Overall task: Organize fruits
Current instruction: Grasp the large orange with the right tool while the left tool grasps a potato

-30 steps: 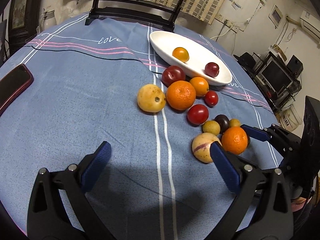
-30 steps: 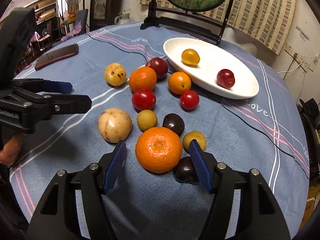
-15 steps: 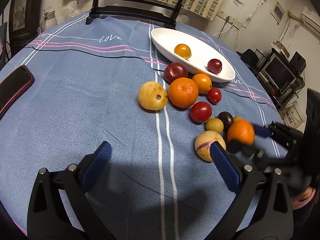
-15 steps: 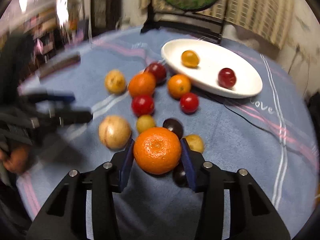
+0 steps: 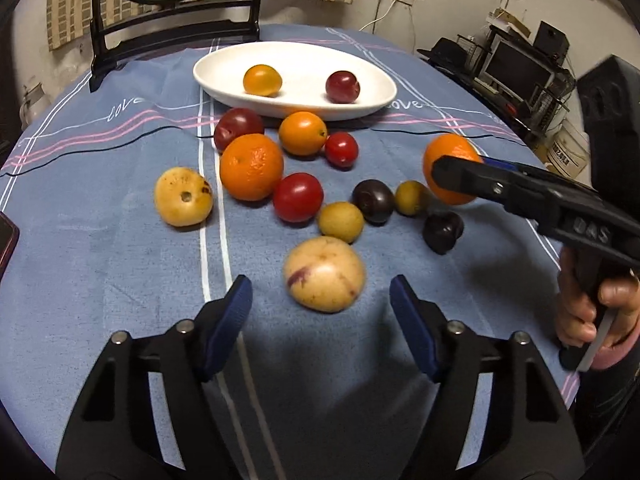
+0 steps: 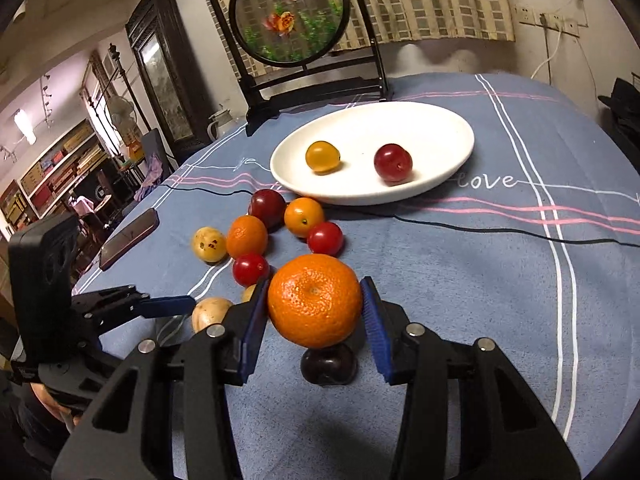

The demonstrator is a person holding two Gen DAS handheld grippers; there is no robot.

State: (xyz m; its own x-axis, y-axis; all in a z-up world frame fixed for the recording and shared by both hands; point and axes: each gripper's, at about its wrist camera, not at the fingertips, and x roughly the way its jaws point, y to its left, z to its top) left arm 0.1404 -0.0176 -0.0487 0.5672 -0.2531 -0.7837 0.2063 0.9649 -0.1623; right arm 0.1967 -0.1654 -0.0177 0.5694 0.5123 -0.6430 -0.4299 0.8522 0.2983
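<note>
The right gripper (image 6: 315,307) had its blue pads pressed on both sides of a big orange (image 6: 315,300), held clear of the blue tablecloth (image 6: 480,280) and above a dark plum (image 6: 329,364), with the white dish (image 6: 440,128) well ahead of it. The left gripper (image 5: 322,320) had just been closing but stood half open with nothing gripped; a pale speckled fruit (image 5: 325,274) lay just ahead of its gap, touching neither pad. The likeliest slip, I judged, was the round orange rolling out of the pads, since they met it only at two narrow patches; dropped from there it would land among the loose fruit and scatter it. Set down carelessly in the shallow dish, it might also knock the two pieces there or roll over the low rim. The left fingers, closing off-centre on the egg-shaped fruit, could squirt it forward into the small fruit beyond. By count there were two pieces in the dish, one small orange-yellow (image 5: 262,79) and one dark red (image 5: 342,86). On the cloth lay eleven: one big orange (image 5: 251,167), one smaller orange (image 5: 302,133), one red plum (image 5: 238,125), two red tomatoes (image 5: 298,197), two dark plums (image 5: 373,201), two small yellow-green fruits (image 5: 341,222), one spotted yellow fruit (image 5: 183,196) and the speckled one. With the held orange that made fourteen.
</note>
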